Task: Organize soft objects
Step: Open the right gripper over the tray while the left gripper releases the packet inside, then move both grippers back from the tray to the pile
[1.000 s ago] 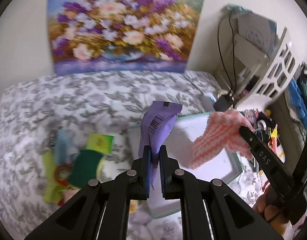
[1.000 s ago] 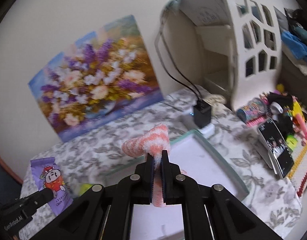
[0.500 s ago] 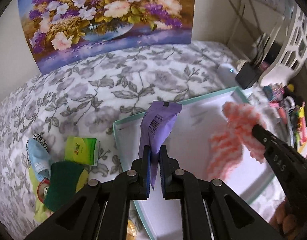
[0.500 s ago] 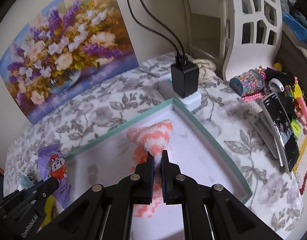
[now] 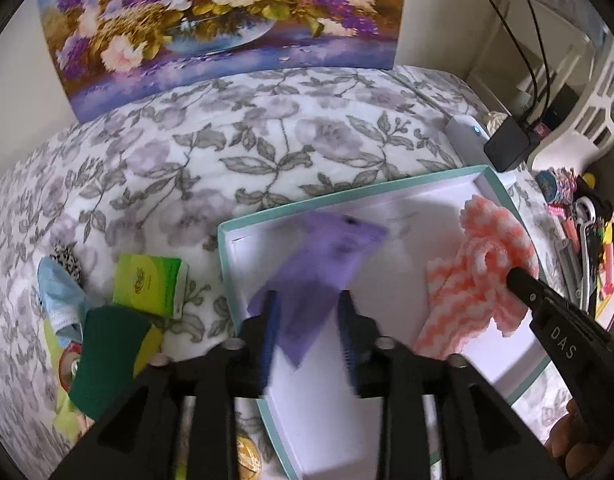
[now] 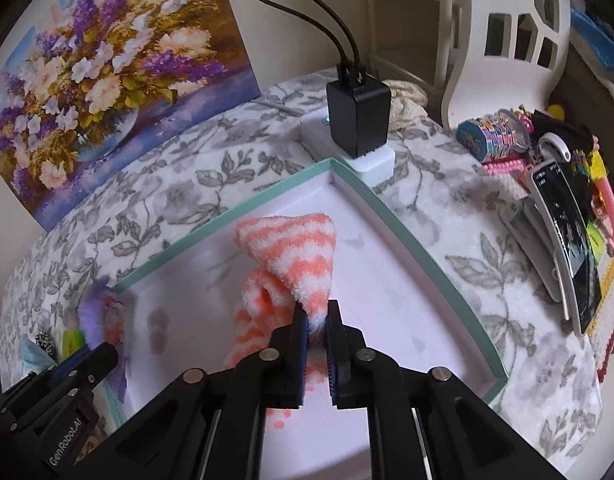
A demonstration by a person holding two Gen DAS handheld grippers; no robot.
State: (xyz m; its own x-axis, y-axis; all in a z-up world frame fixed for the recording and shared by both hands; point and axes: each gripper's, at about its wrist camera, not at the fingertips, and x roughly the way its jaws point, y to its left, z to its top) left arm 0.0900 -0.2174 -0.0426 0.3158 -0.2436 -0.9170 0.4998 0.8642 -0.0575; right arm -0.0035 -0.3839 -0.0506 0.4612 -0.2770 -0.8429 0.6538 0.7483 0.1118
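Observation:
A shallow white box with a teal rim [image 5: 347, 194] [image 6: 407, 232] lies on the flowered cloth. My left gripper [image 5: 307, 320] is open over the box's left part; the purple packet [image 5: 327, 256] is blurred between its spread fingers, loose over the box floor. It also shows in the right wrist view [image 6: 103, 312]. My right gripper [image 6: 317, 328] is shut on the orange-and-white striped fuzzy sock [image 6: 295, 252] inside the box, and the sock's lower end rests on the box floor [image 5: 483, 264].
Left of the box lie a green tissue pack [image 5: 149, 280], a dark green sponge [image 5: 107, 352] and a pale blue pouch [image 5: 59, 296]. A black charger [image 6: 359, 112] on a white power strip stands behind the box. A flower painting [image 5: 227, 20] leans on the wall. Clutter and a phone [image 6: 567, 248] lie at the right.
My left gripper has opened and let go of the purple packet, which drops into the box. Both grippers have moved lower into the box; the sock now touches the floor.

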